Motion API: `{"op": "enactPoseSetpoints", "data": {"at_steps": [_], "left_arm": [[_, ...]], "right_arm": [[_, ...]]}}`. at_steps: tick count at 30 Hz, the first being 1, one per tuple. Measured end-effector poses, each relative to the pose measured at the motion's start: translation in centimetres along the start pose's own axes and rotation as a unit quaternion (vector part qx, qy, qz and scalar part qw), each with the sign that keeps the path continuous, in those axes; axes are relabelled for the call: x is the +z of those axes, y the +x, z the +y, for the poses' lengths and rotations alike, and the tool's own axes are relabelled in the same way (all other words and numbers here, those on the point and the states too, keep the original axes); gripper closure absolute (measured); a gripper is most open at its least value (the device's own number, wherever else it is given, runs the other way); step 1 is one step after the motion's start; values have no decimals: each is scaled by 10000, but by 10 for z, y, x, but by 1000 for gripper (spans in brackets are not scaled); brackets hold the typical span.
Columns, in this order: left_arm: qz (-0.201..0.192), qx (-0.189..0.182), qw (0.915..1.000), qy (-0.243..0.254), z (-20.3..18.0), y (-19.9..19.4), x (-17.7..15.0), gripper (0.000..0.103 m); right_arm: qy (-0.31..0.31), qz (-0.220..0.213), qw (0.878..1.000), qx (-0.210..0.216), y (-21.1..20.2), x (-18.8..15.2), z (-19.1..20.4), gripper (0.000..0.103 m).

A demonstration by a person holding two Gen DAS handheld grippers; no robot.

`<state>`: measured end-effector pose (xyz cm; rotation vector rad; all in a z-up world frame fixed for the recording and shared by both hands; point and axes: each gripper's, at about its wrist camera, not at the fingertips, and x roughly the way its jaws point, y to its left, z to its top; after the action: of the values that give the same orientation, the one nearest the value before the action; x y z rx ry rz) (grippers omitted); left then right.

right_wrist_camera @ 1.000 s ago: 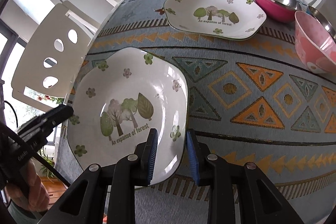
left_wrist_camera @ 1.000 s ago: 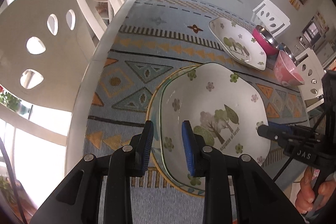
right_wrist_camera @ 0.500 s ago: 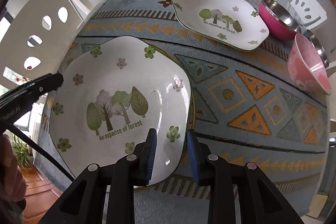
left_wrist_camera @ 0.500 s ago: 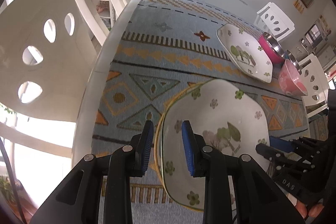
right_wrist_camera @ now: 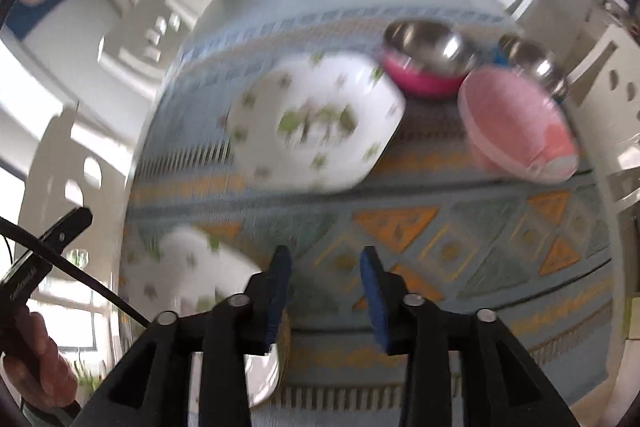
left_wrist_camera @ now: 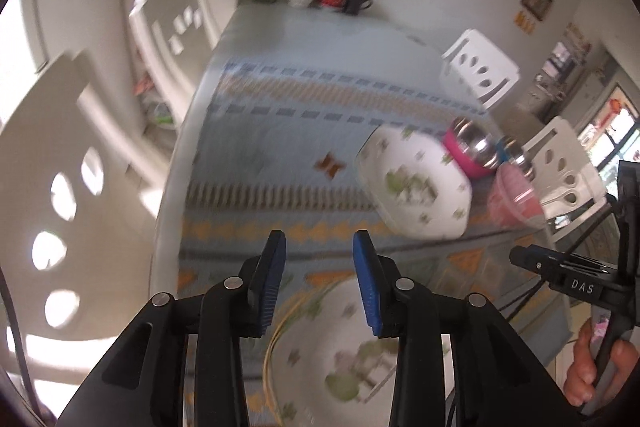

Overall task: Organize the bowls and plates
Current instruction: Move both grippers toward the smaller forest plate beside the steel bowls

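Judging from how things are lying, the task is partly along: one flowered plate (left_wrist_camera: 340, 363) is sitting on a yellow-rimmed plate (left_wrist_camera: 276, 331) at the near edge of the desk (left_wrist_camera: 304, 39), so a stack is begun, while a second flowered plate (right_wrist_camera: 312, 123) is lying alone farther up the patterned cloth (right_wrist_camera: 460, 239), and the bowls are waiting unstacked. Those are a pink-sided steel bowl (right_wrist_camera: 424, 63), a pale pink bowl (right_wrist_camera: 516, 127) just beside it, and another steel bowl (right_wrist_camera: 536, 63) behind, all crowding the far right of the cloth. The left tool (left_wrist_camera: 320, 287) is hanging above the near stack, tilting downward, its blue pads spreading with only air between them; the plate is lying below, not gripped. The right tool (right_wrist_camera: 326, 291) is likewise angling down over the cloth, jaws opening and empty, the near stack off to its left side. A hand (left_wrist_camera: 596, 367) is gripping the right tool's handle at the frame's edge. Both views are smearing badly, so fine detail is unreadable.
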<state>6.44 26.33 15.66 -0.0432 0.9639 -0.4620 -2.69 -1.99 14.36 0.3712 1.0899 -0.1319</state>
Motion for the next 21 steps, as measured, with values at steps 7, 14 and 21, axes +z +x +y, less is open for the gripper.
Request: {"op": "enactPoseSetpoints", "data": {"at_steps": [7, 14, 21], "left_arm": [[-202, -304, 9993, 74, -5, 10, 42, 35], [-17, -573, 9982, 191, -12, 39, 66, 35], [571, -1023, 9929, 189, -24, 84, 71, 37]], "right_arm": [[343, -310, 9988, -148, -3, 34, -13, 48], [566, -148, 9981, -178, 21, 49, -25, 48], [869, 155, 9960, -124, 51, 61, -36, 48]]}}
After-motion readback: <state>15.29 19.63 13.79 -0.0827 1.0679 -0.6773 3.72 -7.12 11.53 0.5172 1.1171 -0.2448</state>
